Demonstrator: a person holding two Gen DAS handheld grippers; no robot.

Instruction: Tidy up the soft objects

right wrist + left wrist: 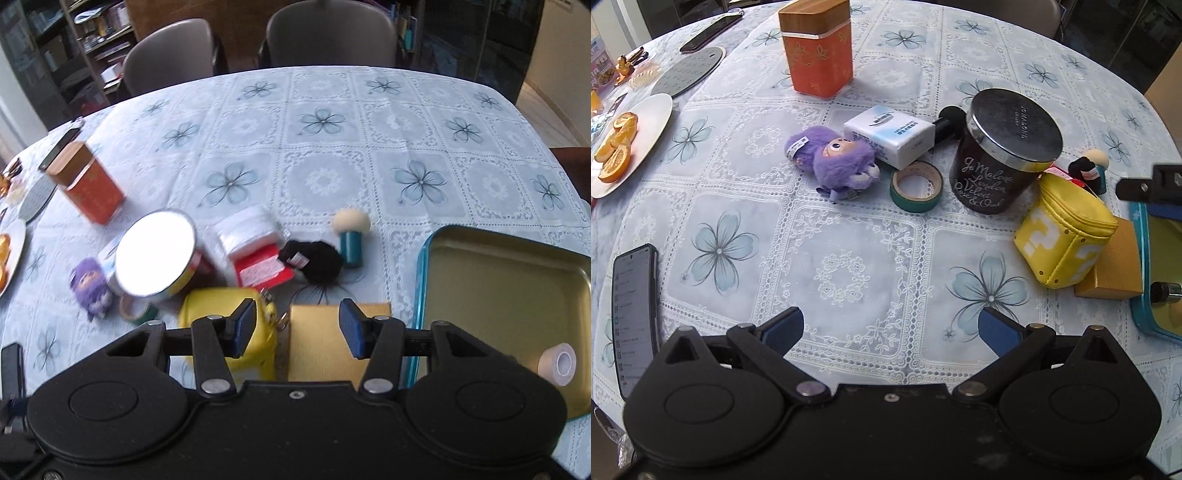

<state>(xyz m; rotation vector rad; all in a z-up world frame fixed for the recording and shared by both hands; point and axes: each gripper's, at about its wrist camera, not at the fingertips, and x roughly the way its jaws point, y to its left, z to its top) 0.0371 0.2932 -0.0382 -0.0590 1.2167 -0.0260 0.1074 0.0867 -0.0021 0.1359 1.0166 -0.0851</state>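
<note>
1. The left gripper [891, 328] hovers over bare tablecloth [849, 236], its jaws wide apart with nothing between them.
2. A phone [635, 317] lies at its left; a plate [646, 122] of orange slices sits farther left.
3. The purple plush toy [836, 157] lies mid-table, touching a white tissue pack [890, 133]; a green tape roll [916, 184] sits just beside both.
4. A dark candle jar [1001, 155] stands right of the tape.
5. The yellow question-mark pouch [1063, 236] leans on a tan box [1115, 266].
6. The right gripper [297, 326] hangs with jaws apart and empty, above the pouch and box.
7. A black fluffy toy [319, 262] lies beyond, touching a teal-based figure [351, 236].
8. The teal-rimmed tray [421, 280] at right holds 1 small tape roll [557, 363].
</note>
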